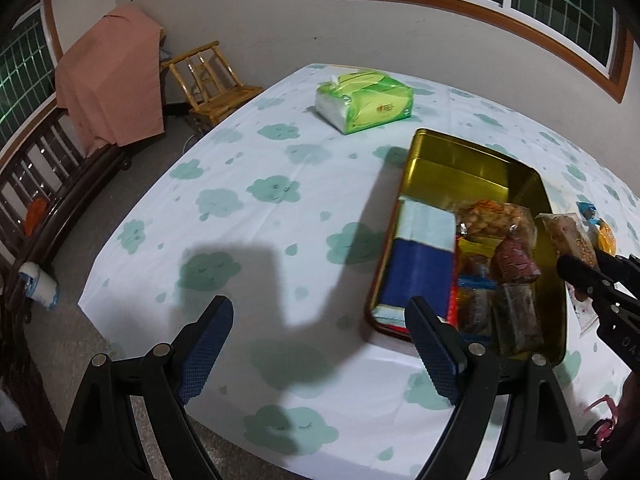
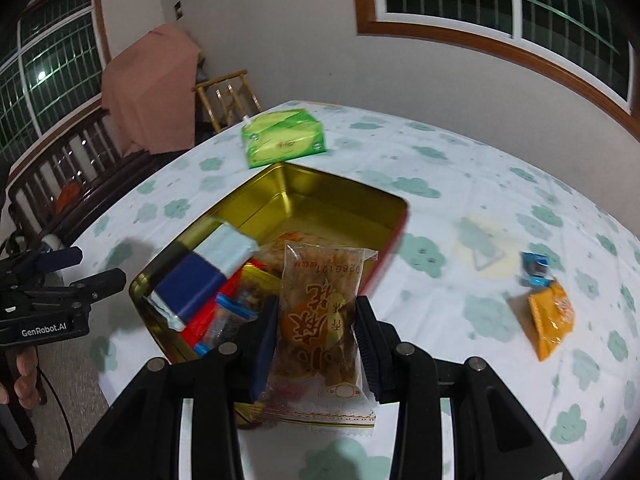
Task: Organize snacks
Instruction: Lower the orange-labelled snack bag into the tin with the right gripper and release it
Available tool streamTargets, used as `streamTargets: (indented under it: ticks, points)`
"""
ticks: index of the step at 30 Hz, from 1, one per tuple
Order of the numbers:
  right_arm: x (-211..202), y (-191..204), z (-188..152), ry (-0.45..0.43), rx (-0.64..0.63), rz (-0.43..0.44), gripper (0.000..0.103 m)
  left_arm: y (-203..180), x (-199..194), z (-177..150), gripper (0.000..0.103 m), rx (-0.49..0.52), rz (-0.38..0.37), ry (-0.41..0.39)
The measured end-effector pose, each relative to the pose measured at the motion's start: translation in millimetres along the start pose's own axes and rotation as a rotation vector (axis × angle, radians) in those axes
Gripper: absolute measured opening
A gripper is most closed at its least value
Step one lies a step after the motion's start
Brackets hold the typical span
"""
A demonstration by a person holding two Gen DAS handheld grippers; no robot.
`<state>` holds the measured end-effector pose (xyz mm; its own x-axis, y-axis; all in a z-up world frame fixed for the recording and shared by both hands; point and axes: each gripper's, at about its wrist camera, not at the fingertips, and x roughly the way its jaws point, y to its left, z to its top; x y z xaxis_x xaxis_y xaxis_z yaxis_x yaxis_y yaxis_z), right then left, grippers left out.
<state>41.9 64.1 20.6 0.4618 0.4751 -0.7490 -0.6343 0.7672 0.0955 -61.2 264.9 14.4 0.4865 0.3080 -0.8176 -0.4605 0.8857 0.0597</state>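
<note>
The right tool (image 2: 316, 344) is pinched on a clear snack pack (image 2: 320, 312), one pad on each long side. The pack is held by its middle, likely so it will not swing or slip. It hangs over the near end of the tin (image 2: 344, 196), which looks like the place where the snacks are meant to go.

The left tool (image 1: 320, 344) has its two pads wide apart with nothing between them. It hangs over the tabletop (image 1: 280, 160) just beside the tin (maybe waiting for its turn).

Inside the tin, a blue box (image 1: 420, 268) lies along one side. Small packs (image 1: 504, 280) are packed next to it at the near end. The far end of the tin is bare, so there is room for more.

Two snacks are not in yet. An orange pack (image 2: 552, 320) and a small blue one (image 2: 534, 268) lie on the tabletop, well apart from the tin on its right side. They seem to be next.

A green tissue pack (image 2: 284, 136) sits past the tin. It is no snack, so it probably stays out.
</note>
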Motion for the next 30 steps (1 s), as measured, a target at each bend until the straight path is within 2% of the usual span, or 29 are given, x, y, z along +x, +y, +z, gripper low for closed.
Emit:
streamTargets:
  ticks: [12,30]
  points:
    - [26,29,2,0.049,-0.054,0.006,0.038,14,9,-3,0.086,-0.021,0.009,0.023]
    - [38,37,1,0.074,-0.086,0.01,0.04,13,15,-6,0.086,-0.026,0.005,0.043]
